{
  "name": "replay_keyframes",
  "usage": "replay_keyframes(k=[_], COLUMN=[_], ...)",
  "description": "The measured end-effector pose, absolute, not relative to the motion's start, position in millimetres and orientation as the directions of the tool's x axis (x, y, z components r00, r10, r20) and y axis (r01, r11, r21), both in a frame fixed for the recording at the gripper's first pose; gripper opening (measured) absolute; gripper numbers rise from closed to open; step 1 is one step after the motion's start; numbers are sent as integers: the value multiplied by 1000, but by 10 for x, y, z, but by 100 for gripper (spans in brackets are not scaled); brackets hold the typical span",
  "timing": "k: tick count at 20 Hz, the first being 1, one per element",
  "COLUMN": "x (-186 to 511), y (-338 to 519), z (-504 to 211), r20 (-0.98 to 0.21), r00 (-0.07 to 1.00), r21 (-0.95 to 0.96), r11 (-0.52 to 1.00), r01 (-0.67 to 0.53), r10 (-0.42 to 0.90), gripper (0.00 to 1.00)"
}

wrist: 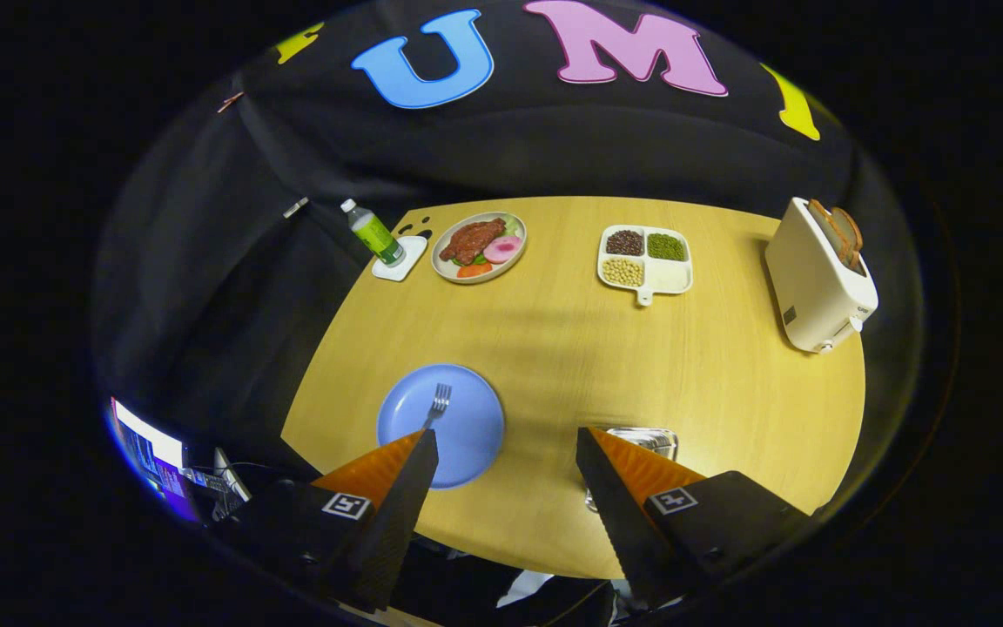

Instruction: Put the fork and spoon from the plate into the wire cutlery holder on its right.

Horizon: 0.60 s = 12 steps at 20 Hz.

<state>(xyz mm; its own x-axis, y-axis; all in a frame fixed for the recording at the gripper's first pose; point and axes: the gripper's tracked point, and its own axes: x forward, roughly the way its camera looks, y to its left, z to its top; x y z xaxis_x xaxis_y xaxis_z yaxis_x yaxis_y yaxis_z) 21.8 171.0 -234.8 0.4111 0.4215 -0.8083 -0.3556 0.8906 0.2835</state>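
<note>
Gripper point(506, 453) fingers spread wide, empty, high above table. Fork point(438, 402) lies on blue plate point(467, 435), just ahead of left finger; spoon not made out. Holder point(654, 440) partly hidden behind right finger. Risk: flat fork slips from pinch.

Even overhead light falls on the pale wooden table point(571, 348), which is bright against a dim, nearly black booth. A soft, broad shadow band crosses the table's middle. The blue plate point(440, 425) shows a mild sheen and the metal cutlery holder point(645, 442) glints. Focus is sharp at the centre; the fisheye bends the table's far edge, and the rim is smeared and darkened.
</note>
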Motion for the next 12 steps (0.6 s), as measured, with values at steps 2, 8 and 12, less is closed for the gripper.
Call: replay_keyframes(k=[2, 8, 12], x=[147, -174, -384], y=[1938, 2626, 2885], z=[-2495, -3141, -3599], r20=[-811, -851, -892], r00=[403, 331, 272], r21=[285, 270, 235], r11=[888, 881, 885], r01=[-361, -389, -402], r10=[424, 407, 360], gripper=[99, 99, 99])
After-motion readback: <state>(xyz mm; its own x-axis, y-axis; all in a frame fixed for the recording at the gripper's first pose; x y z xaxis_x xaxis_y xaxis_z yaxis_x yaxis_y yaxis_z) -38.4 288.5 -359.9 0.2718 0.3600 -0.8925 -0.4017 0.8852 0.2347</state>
